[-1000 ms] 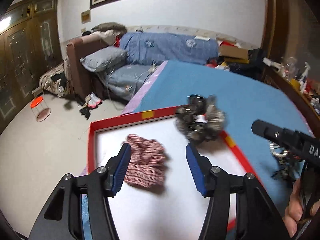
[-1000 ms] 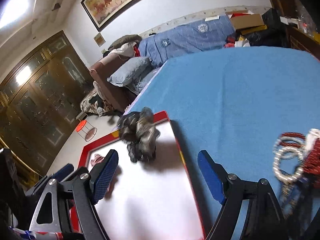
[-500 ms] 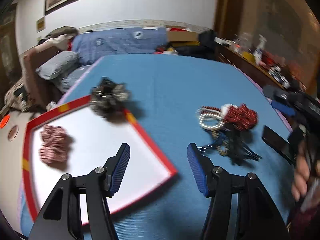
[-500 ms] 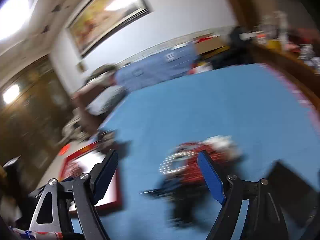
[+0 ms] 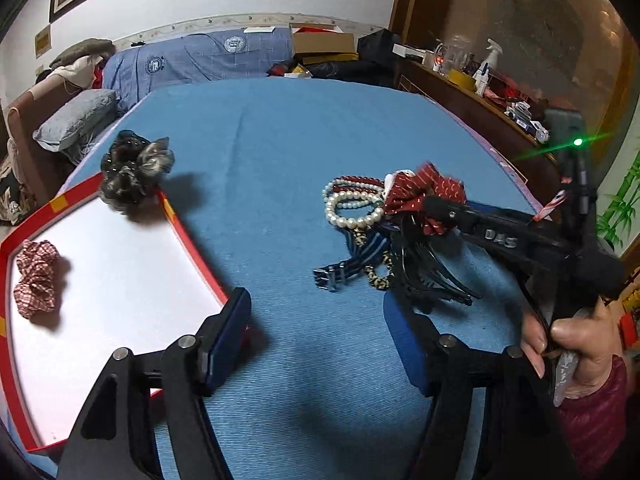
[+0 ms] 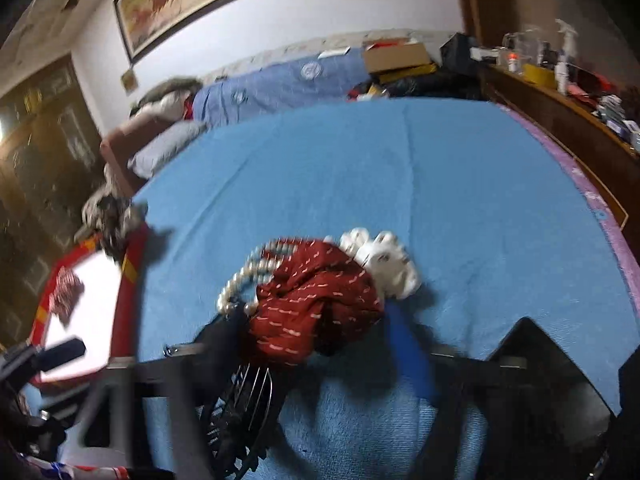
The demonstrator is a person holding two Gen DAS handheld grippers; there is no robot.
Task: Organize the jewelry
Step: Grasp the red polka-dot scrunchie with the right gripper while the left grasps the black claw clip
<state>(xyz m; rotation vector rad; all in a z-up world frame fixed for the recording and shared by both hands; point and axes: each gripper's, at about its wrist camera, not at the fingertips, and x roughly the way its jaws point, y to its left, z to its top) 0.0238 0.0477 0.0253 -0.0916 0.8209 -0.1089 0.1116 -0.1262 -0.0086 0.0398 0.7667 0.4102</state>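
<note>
Right wrist view motion-blurred; right gripper's left finger [image 6: 224,344] hidden behind the dark red dashed fabric scrunchie [image 6: 316,304]. Red-rimmed white tray [image 5: 188,236] cut off by left frame edge. Small items on the wooden sideboard [image 5: 472,100] unreadable.

The surface [image 5: 320,152] under my tongs wears a matt blue cloth with a fine ribbed weave. At the left of the frame, the tray [image 5: 188,240] has a glossy red rim and a smooth white floor with a soft sheen. On it lies a checked red cloth scrunchie [image 5: 36,278], and a dark gauzy scrunchie [image 5: 134,170] sits on the rim. Right of centre, the pearl bracelet [image 5: 352,208] shines, beside a matt red fabric scrunchie [image 5: 424,196] and glossy black plastic hair combs [image 5: 428,276]. My left tongs [image 5: 316,340] look matt black plastic with blue pads [image 5: 230,332].
</note>
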